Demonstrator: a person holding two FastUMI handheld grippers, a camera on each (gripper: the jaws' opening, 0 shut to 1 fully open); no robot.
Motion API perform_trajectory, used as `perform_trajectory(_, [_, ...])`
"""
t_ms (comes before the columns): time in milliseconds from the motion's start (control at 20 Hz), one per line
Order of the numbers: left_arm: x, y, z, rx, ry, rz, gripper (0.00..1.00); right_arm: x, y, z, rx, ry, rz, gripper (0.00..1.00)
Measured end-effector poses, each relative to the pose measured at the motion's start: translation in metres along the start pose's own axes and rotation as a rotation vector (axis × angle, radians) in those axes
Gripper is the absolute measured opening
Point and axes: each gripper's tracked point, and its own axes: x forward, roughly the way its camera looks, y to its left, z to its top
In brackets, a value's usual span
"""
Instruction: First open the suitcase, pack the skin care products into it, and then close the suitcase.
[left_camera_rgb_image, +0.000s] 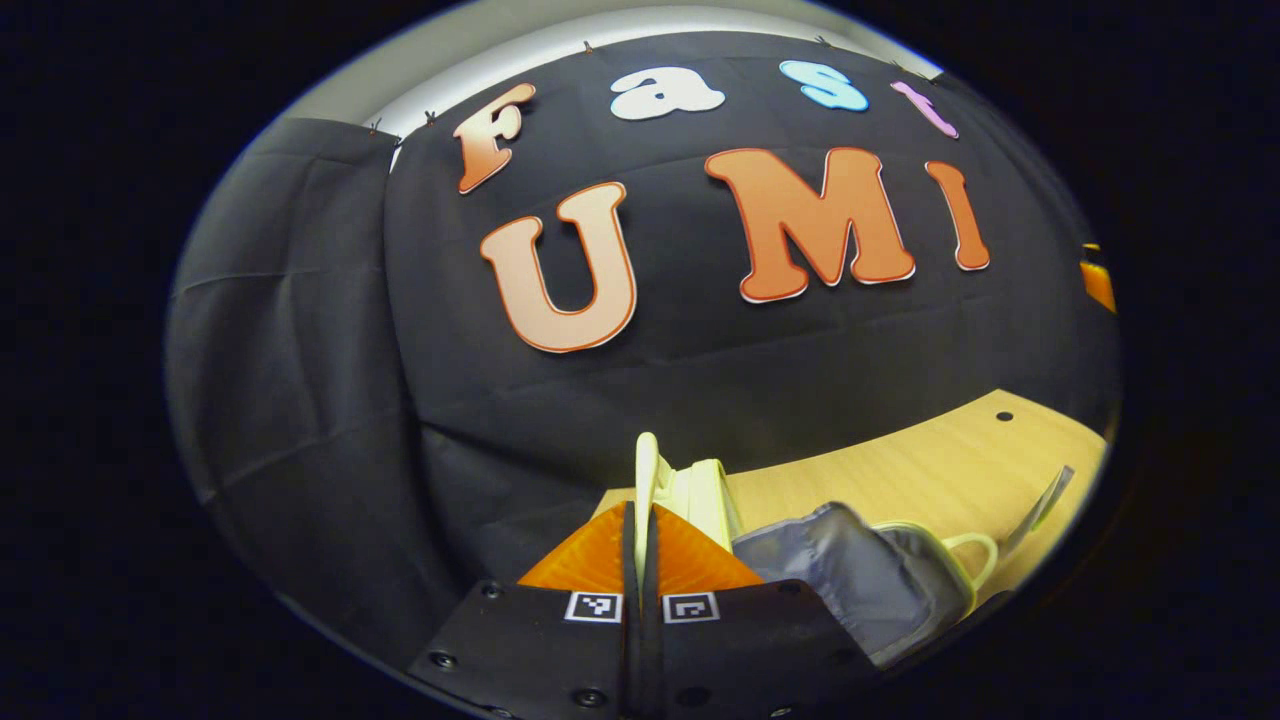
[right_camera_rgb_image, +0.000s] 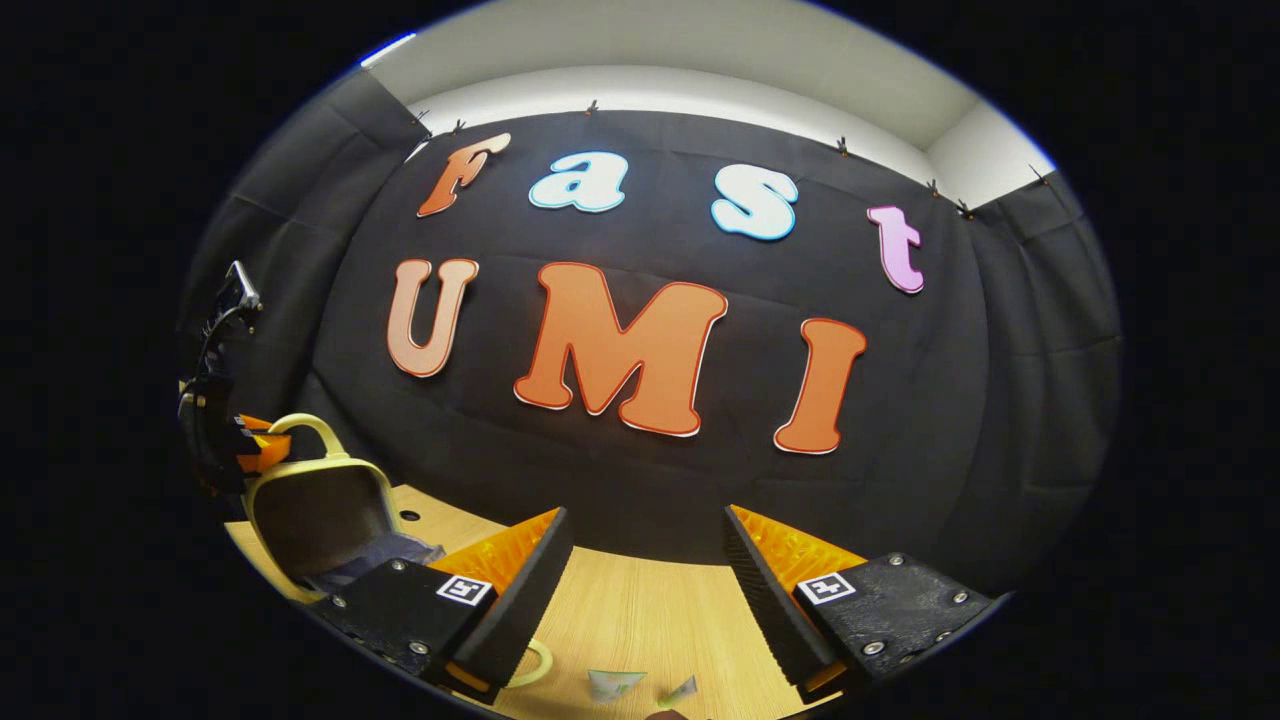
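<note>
The small pale yellow suitcase stands open on the wooden table (left_camera_rgb_image: 900, 460). In the left gripper view its raised lid (left_camera_rgb_image: 648, 465) rises edge-on from between my fingers, and my left gripper (left_camera_rgb_image: 645, 515) is shut on that lid's rim. The grey lining (left_camera_rgb_image: 850, 570) and a curved handle (left_camera_rgb_image: 975, 555) lie to the right. In the right gripper view the suitcase (right_camera_rgb_image: 320, 500) sits at far left, its lid up and the left gripper (right_camera_rgb_image: 240, 445) at its top corner. My right gripper (right_camera_rgb_image: 645, 520) hangs open over the table. Two small skin care sachets (right_camera_rgb_image: 615, 683) lie at the bottom edge.
The booth's black cloth wall stands close behind the table (right_camera_rgb_image: 640, 610). A small round hole (left_camera_rgb_image: 1004, 415) marks the tabletop near the back. A thin flat item (left_camera_rgb_image: 1045, 500) lies to the right of the suitcase.
</note>
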Motion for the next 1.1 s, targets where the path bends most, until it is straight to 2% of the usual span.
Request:
perform_trajectory(200, [0.006,0.029,-0.026,0.002,0.063,0.040,0.00,-0.004,0.017,-0.003,-0.004,0.020,-0.022,0.95])
perform_trajectory(350, [0.011,0.048,-0.050,0.011,0.140,0.043,0.00,-0.010,0.025,-0.006,-0.016,0.042,-0.029,0.95])
perform_trajectory(550, [0.009,0.058,-0.084,0.013,0.256,0.057,0.00,-0.015,0.020,-0.009,-0.034,0.060,-0.060,0.95])
perform_trajectory(800, [0.006,0.067,-0.112,0.039,0.342,0.083,0.00,-0.020,0.014,-0.013,-0.044,0.075,-0.090,0.95])
perform_trajectory(900, [0.002,0.072,-0.119,0.046,0.373,0.120,0.02,-0.022,0.013,-0.018,-0.042,0.092,-0.096,0.95])
perform_trajectory(950, [0.000,0.076,-0.120,0.071,0.376,0.146,0.12,-0.024,0.013,-0.022,-0.042,0.103,-0.095,0.95])
perform_trajectory(1000, [0.000,0.076,-0.124,0.081,0.384,0.157,0.15,-0.024,0.011,-0.025,-0.042,0.111,-0.099,0.95])
perform_trajectory(1100, [0.001,0.078,-0.115,0.127,0.350,0.172,0.16,-0.024,0.013,-0.035,-0.046,0.140,-0.089,0.95])
